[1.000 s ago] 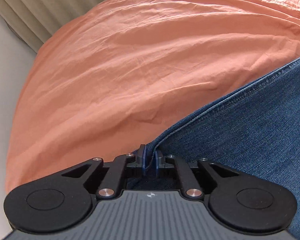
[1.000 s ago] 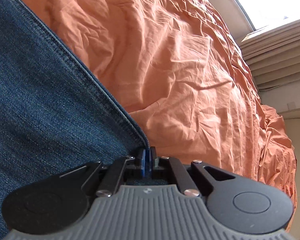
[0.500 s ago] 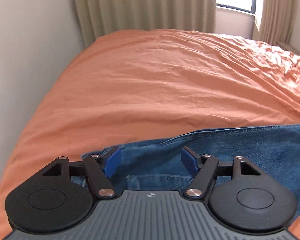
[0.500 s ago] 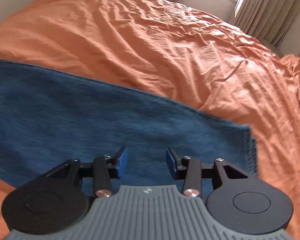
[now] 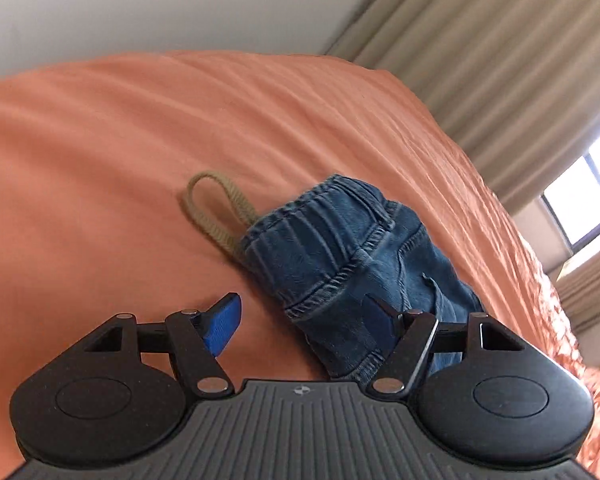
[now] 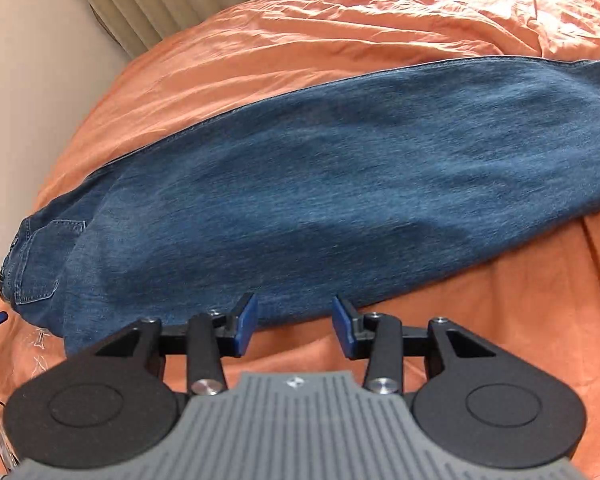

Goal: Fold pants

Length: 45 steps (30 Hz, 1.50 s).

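Now both sets of jaws stand parted and grip nothing: the left gripper (image 5: 300, 322) wide by the jeans' (image 6: 320, 184) waistband (image 5: 320, 240), the right gripper (image 6: 294, 326) narrower at the leg's near edge. Having been folded lengthwise, the jeans lie along the orange bed (image 6: 380, 20). Next, I judge, pinch both layers at waistband and hem so the cross fold stays square.

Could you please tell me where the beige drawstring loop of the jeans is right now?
In the left wrist view the drawstring loop lies on the orange bedspread, sticking out to the left of the jeans' waistband.
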### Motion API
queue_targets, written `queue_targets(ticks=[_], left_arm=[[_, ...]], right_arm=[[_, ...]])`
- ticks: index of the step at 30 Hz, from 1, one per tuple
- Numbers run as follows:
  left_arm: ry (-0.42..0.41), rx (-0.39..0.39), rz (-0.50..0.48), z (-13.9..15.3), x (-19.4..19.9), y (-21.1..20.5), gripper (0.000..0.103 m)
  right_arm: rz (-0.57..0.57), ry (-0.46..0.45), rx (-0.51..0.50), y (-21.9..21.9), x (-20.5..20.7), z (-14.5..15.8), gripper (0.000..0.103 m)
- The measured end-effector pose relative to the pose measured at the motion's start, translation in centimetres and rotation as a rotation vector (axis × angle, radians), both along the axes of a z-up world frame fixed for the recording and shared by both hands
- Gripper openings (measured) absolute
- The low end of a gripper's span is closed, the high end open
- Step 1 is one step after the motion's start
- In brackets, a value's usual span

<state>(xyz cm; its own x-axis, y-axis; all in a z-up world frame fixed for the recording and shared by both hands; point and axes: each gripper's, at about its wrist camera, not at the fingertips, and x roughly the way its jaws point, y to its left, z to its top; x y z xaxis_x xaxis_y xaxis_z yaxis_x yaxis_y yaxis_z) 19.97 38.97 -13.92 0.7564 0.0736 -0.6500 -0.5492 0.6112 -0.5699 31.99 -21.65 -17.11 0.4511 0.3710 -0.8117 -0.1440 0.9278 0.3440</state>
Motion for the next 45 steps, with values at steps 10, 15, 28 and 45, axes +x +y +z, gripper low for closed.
queue_targets(ticks=[10,15,28,45], left_arm=[[-0.021,-0.087,0.048,-4.3,7.1,1.9,0.070],[0.039,0.098,0.010,-1.6,9.6,0.7,0.031],[0.167,0.466,-0.158,1.7,14.5,-1.4,0.026],[0.209,0.716,-0.176,9.0,14.1,-6.6,0.080]], right_arm=[[-0.055,0.006,-0.060,1.3,1.2,0.0,0.039],[-0.074,-0.004,-0.083,1.0,0.8,0.0,0.039],[-0.203,-0.009,-0.149,-6.2,-0.1,0.7,0.038],[-0.415,-0.027,0.022,-20.8,-0.2,3.9,0.035]])
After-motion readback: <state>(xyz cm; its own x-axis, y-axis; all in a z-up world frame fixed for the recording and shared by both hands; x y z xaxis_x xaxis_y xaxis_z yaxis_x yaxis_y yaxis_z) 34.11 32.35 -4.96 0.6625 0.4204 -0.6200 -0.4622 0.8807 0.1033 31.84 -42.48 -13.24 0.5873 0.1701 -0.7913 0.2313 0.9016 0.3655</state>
